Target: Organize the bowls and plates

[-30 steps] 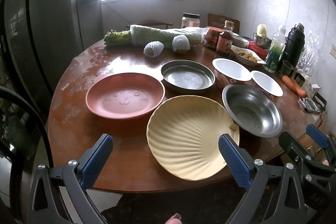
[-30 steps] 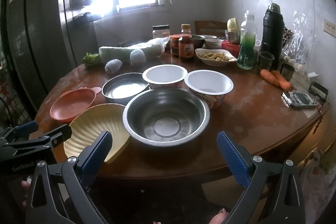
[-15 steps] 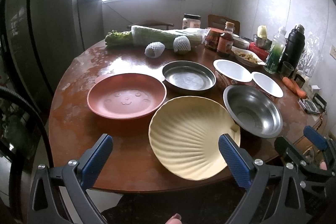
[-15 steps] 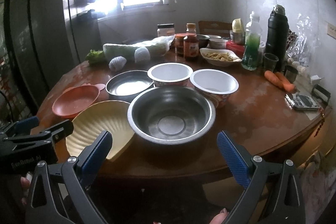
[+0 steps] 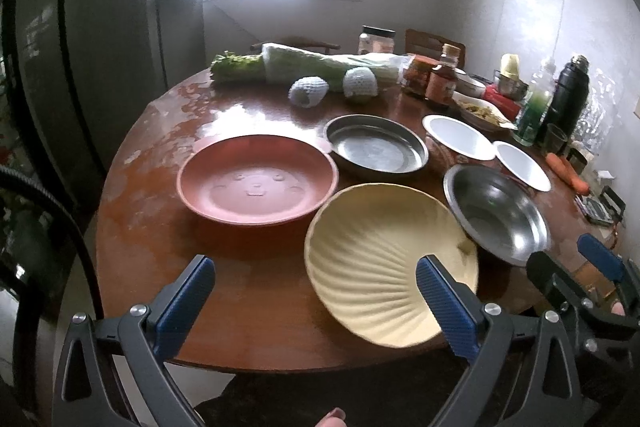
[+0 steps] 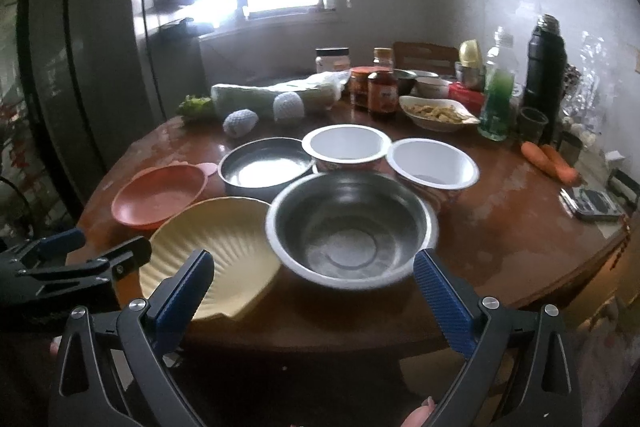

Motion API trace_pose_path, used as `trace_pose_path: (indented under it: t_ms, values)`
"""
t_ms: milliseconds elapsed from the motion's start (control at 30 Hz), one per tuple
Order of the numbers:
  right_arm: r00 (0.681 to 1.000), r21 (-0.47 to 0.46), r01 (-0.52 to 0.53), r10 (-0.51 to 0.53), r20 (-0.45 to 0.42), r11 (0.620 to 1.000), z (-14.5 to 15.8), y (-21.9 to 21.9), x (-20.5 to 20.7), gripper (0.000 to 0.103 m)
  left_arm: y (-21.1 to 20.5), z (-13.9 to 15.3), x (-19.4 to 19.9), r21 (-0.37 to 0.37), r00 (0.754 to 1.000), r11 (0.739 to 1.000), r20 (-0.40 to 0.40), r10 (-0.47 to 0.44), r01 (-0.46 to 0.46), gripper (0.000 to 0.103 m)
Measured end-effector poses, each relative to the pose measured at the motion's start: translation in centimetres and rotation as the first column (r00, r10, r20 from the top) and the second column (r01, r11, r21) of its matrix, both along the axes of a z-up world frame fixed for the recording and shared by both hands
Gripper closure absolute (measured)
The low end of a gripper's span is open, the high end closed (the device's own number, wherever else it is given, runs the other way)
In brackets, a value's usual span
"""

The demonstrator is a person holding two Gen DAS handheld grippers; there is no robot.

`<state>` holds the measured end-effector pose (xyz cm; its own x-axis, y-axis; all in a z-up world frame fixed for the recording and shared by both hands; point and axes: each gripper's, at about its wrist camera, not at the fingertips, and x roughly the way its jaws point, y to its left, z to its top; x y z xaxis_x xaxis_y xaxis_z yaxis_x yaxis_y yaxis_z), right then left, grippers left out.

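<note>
On the round wooden table lie a red-brown plate (image 5: 256, 183) (image 6: 160, 193), a cream shell-shaped plate (image 5: 384, 263) (image 6: 212, 247), a flat steel pan (image 5: 374, 149) (image 6: 264, 169), a deep steel bowl (image 5: 496, 213) (image 6: 348, 227) and two white bowls (image 5: 458, 143) (image 5: 522, 165) (image 6: 346, 147) (image 6: 432, 163). My left gripper (image 5: 316, 301) is open and empty at the near table edge, its right finger over the cream plate. My right gripper (image 6: 316, 295) is open and empty in front of the steel bowl.
At the back of the table are wrapped greens (image 5: 304, 67), two netted fruits (image 5: 308, 91), jars and sauce bottles (image 6: 382, 87), a food dish (image 6: 436, 113), a green bottle (image 6: 496, 99), a black flask (image 6: 544, 67), carrots (image 6: 550, 157) and a small scale (image 6: 592, 203).
Both grippers have moved forward toward the table, so the plates and bowls look closer. Both stay open. Nothing on the table has moved.
</note>
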<state>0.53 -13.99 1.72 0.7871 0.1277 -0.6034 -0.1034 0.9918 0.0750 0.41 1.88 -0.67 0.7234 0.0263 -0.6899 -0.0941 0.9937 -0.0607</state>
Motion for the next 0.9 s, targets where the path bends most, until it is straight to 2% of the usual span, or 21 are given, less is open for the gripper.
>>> trace_pose_path:
  t_ms: [100,267,333,433,700,900]
  values:
    - [0.999,0.010,-0.030,0.030,-0.017,1.000,0.2,0.6,0.9,0.002,1.0,0.0,0.1,0.020,1.000,1.000,0.000,0.021,-0.021,0.002]
    - [0.996,0.020,-0.083,0.084,-0.034,0.996,0.4,2.2,2.5,0.002,3.1,-0.3,0.6,-0.016,0.998,0.998,0.004,0.062,-0.062,0.002]
    - [0.994,0.022,-0.100,0.101,-0.040,0.995,0.5,3.1,3.4,0.002,4.3,-0.5,0.8,-0.056,0.996,0.995,0.029,0.084,-0.082,0.002]
    - [0.991,0.018,-0.125,0.126,-0.045,0.992,0.5,4.4,4.6,0.002,6.3,-0.6,1.3,-0.072,0.992,0.990,0.010,0.125,-0.124,0.002]
    - [0.981,0.004,-0.179,0.179,-0.079,0.984,0.1,8.3,8.0,0.002,10.8,-0.5,3.3,-0.027,0.982,0.982,-0.006,0.189,-0.189,0.002]
    - [0.968,-0.013,-0.220,0.217,-0.124,0.975,-1.0,11.2,10.3,0.003,12.3,-1.3,6.3,-0.002,0.987,0.989,-0.051,0.150,-0.151,0.002]
